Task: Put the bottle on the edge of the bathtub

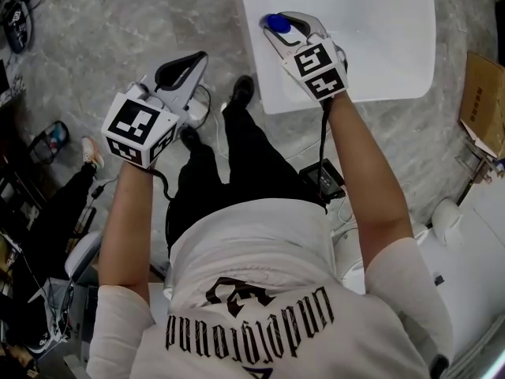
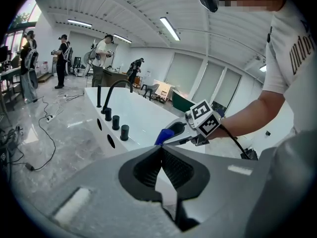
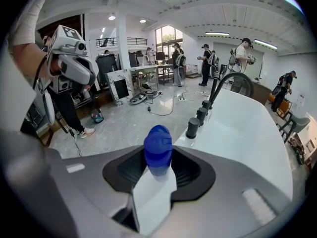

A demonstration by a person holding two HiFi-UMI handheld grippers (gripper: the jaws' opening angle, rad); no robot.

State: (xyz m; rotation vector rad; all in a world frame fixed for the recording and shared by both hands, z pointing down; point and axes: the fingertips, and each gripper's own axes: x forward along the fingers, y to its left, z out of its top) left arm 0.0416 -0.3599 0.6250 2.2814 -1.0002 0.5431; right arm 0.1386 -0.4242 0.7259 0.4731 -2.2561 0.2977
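Observation:
A white bottle with a blue cap [image 3: 157, 148] stands between the jaws of my right gripper [image 3: 158, 158], which is shut on it. In the head view that gripper [image 1: 286, 28] hovers over the near left corner of the white bathtub [image 1: 379, 54], and the bottle's cap [image 1: 275, 23] shows at its tip. My left gripper [image 1: 186, 68] hangs over the grey floor to the left of the tub, shut with nothing in it. In the left gripper view its fingertips meet [image 2: 161, 148], and the right gripper [image 2: 179, 131] with the blue cap [image 2: 163, 136] lies beyond them.
A black curved faucet [image 3: 233, 81] and a row of black knobs [image 3: 193, 127] stand on the tub's rim. Cables and a black box [image 1: 322, 178] lie on the floor by the person's legs. A cardboard box [image 1: 483, 101] sits at right. Other people stand in the background.

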